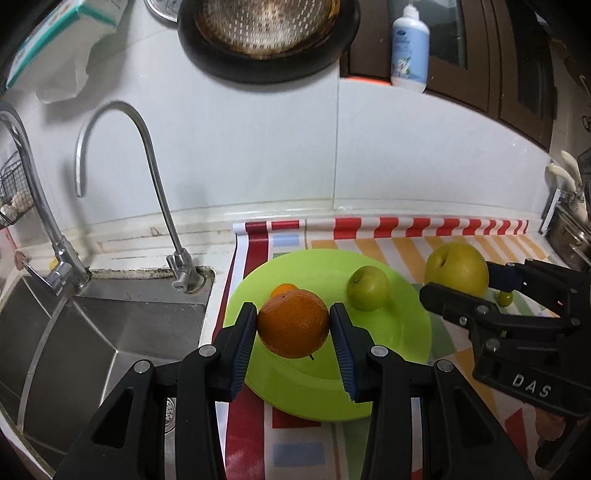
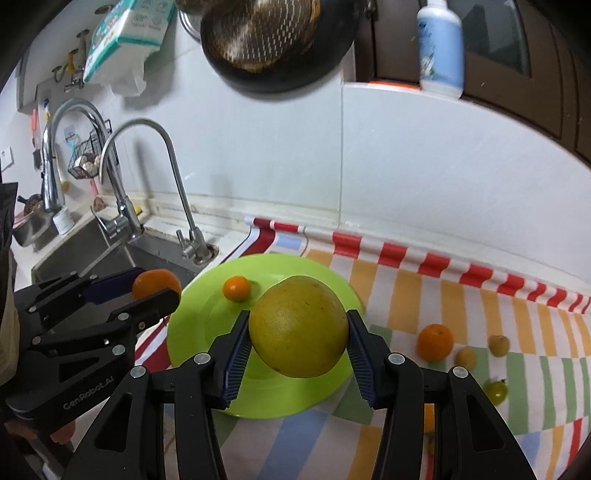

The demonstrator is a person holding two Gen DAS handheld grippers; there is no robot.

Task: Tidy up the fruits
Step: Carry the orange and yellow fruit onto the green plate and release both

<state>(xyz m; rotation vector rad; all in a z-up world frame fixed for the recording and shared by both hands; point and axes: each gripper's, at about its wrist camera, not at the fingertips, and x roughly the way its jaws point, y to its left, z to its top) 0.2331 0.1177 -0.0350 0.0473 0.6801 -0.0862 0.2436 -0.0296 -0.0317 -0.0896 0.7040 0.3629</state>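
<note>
My left gripper (image 1: 293, 325) is shut on a large orange (image 1: 293, 324) and holds it above the lime-green plate (image 1: 402, 332). On the plate lie a green apple (image 1: 368, 288) and a small tangerine (image 1: 283, 288). My right gripper (image 2: 298, 328) is shut on a big yellow-green pear (image 2: 298, 326), held over the plate's (image 2: 192, 332) right side. The right gripper also shows in the left wrist view (image 1: 458, 280), and the left gripper in the right wrist view (image 2: 155, 291). On the striped cloth lie another orange (image 2: 435, 342), two small yellowish fruits (image 2: 466, 358) and a green grape-like fruit (image 2: 495, 392).
A steel sink (image 1: 92, 332) with two taps (image 1: 147, 177) lies left of the plate. A striped cloth (image 2: 461, 295) covers the counter. A dark pan (image 1: 266, 33) hangs on the tiled wall, and a bottle (image 1: 410, 48) stands on a ledge.
</note>
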